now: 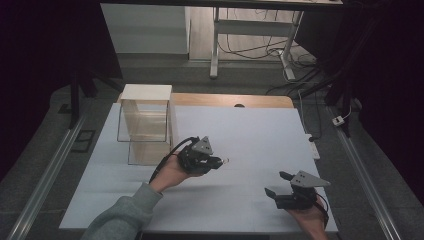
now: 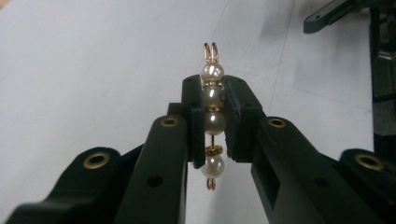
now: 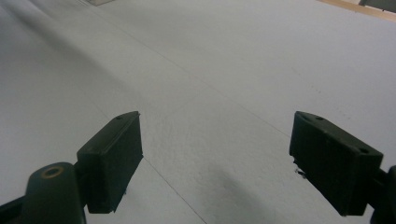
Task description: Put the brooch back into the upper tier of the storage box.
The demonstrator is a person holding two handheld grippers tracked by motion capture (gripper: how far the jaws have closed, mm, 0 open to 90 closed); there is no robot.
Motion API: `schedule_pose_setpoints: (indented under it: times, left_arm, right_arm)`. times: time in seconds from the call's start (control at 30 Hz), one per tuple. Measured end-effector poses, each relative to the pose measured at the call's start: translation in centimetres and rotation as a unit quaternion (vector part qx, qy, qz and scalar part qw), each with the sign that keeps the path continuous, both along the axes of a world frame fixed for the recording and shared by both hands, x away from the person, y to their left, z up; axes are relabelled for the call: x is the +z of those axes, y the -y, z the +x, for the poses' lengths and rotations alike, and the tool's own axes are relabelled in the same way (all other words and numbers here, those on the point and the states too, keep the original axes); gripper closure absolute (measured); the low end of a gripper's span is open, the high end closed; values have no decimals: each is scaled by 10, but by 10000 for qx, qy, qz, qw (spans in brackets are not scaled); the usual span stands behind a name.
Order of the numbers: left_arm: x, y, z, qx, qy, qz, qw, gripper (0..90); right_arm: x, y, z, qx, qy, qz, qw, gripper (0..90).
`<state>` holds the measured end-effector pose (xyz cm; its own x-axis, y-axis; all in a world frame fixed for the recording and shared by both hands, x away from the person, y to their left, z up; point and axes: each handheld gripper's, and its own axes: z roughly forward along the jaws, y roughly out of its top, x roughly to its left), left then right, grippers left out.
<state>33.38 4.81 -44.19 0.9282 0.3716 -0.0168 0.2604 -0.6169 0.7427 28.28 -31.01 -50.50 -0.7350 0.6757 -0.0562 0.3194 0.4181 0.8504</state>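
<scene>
White table [image 1: 240, 130] spreads under both my grippers. My left gripper [image 2: 214, 105] pinches a pearl earring [image 2: 213, 122] between its pads, loops poking past both ends. My right gripper [image 3: 217, 161] hangs spread, holding nothing. I judge it a carry; next comes finding somewhere to hang it.

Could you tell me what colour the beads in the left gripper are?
Pearly white beads on gold wire, clearest in the left gripper view.

— Any writing, labels or numbers to read here?
— None. The white table top [image 1: 250, 135] is blank, the clear stand [image 1: 145, 125] is unmarked, and the black jaw pads carry no lettering.
</scene>
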Motion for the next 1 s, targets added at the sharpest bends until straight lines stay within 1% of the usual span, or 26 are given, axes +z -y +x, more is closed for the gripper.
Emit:
schedule_pose_setpoints:
  times: [0.17,0.53,0.8,1.0]
  left_arm:
    - [6,-4,-1,21,17,-108,9999,788]
    - [16,-12,-3,72,99,-230,9997,788]
    - [26,-18,-7,103,182,-349,9992,787]
    - [33,-25,-8,138,208,-465,9986,787]
  right_arm:
    - [0,0,0,-12,14,20,10000,167]
    - [0,0,0,-9,13,9,10000,168]
    - [0,0,0,-13,16,0,10000,168]
    - [0,0,0,-7,9,-16,10000,168]
